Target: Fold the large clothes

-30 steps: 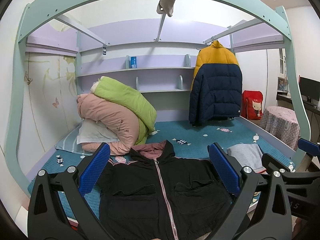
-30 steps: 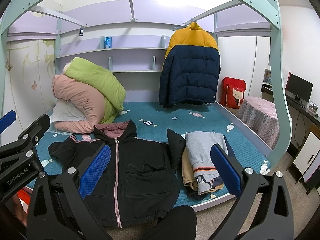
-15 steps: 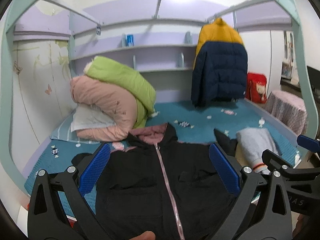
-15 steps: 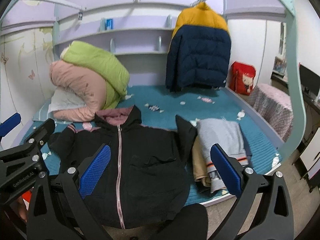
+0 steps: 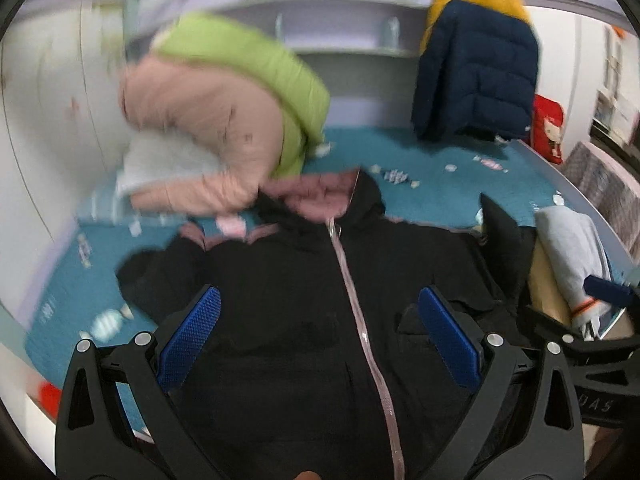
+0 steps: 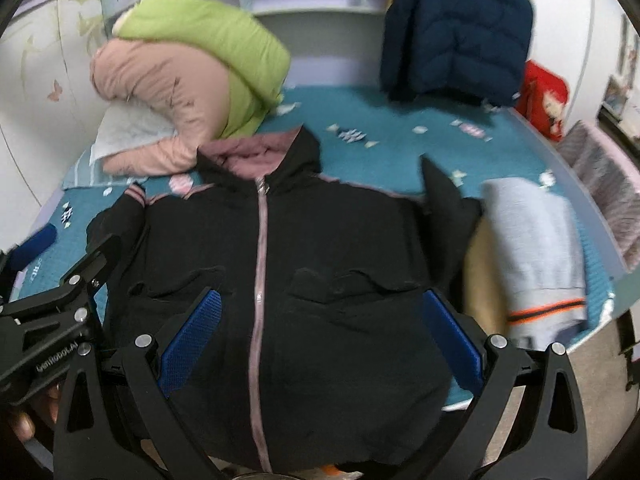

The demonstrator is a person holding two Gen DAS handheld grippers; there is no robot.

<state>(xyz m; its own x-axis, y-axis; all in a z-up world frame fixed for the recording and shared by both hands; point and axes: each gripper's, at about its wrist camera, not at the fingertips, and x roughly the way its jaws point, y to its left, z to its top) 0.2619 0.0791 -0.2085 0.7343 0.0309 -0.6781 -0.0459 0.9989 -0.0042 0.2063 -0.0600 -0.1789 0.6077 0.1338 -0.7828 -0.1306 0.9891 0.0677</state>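
One black jacket point(image 6: 320, 272) lies flat and zipped, front up, on the bed point(image 6: 400, 148), its pink zip running straight away from both grippers to the pink-lined hood at the far end. The left gripper point(image 5: 320, 340) hangs over the jacket's lower half with its two blue pads spread wide and nothing between them; the zip passes just right of its midline. The right gripper point(image 6: 320, 334) hangs likewise over the lower chest, jaws wide apart and empty, the zip between the pads, nearer the left one. Two pocket flaps show on the jacket ahead of the right gripper, one on each side of the zip.

To the right of both grippers, one sleeve stands up in a black point against a stack of folded clothes point(image 6: 536, 256): a grey piece on top, a tan one under it. The stack sits near the bed's right edge. The other sleeve is bunched to the left, just beyond the left gripper.

Beyond the hood, far left, are two rolled quilts, one pink point(image 6: 160, 92) and one green point(image 6: 208, 36), on a pale pillow. One navy and yellow coat point(image 6: 456, 28) hangs far right. Bare teal sheet lies open between hood and coat. The jacket's hem reaches the near bed edge.
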